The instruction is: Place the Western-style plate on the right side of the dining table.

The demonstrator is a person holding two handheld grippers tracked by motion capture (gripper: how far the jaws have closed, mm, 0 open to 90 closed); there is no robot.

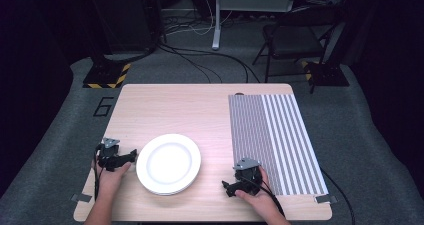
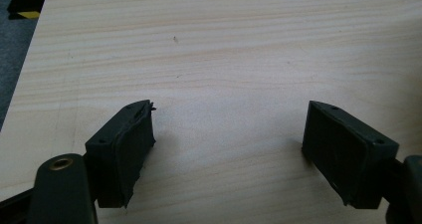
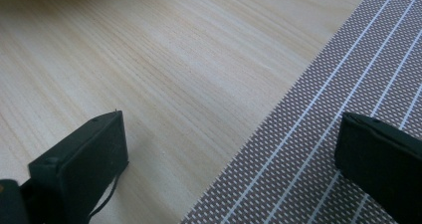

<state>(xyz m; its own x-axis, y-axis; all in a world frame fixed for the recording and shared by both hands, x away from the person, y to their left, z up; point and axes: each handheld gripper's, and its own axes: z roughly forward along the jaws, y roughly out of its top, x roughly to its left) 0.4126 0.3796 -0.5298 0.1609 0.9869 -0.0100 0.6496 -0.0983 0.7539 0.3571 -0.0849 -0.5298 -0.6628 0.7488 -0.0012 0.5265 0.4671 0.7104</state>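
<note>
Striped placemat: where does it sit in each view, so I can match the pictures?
High view: striped placemat covers the table's right part, beside the right gripper.
Left gripper view: not in it.
Right gripper view: placemat fills the lower right, under the right-hand jaw.
Shared landmark: the light wooden table.

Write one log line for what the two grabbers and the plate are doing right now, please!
left gripper: jaws open, empty, beside white plate | right gripper: jaws open, empty, at striped mat edge | plate: flat on table
</note>
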